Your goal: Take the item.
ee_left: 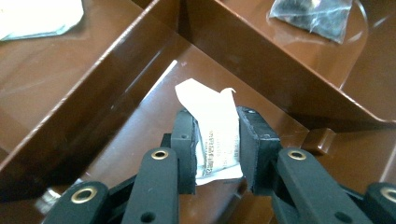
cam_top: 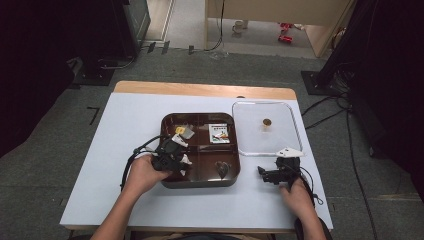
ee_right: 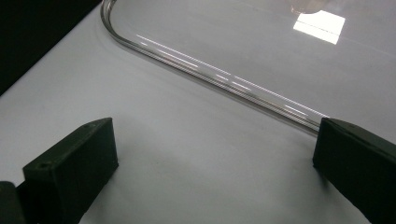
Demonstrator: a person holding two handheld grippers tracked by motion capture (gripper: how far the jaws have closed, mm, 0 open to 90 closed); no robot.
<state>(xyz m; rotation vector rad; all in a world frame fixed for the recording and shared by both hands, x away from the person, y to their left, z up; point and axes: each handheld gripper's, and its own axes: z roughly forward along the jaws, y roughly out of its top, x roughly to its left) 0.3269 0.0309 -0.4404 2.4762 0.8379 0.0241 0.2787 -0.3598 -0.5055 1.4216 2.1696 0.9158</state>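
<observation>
Left gripper [ee_left: 215, 154] clamped on a white sachet [ee_left: 215, 135], held low inside a near-left compartment of the brown divided tray [cam_top: 200, 182]. Right gripper [ee_right: 215, 163] spread wide, resting on the table [cam_top: 100, 165] beside the clear lid [ee_right: 210, 77].

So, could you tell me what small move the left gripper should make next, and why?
Probably a short lift straight up. The left gripper is shut on the white packet low inside a compartment of the brown tray, with dividers close on both sides. The right gripper rests open by the clear lid.
</observation>
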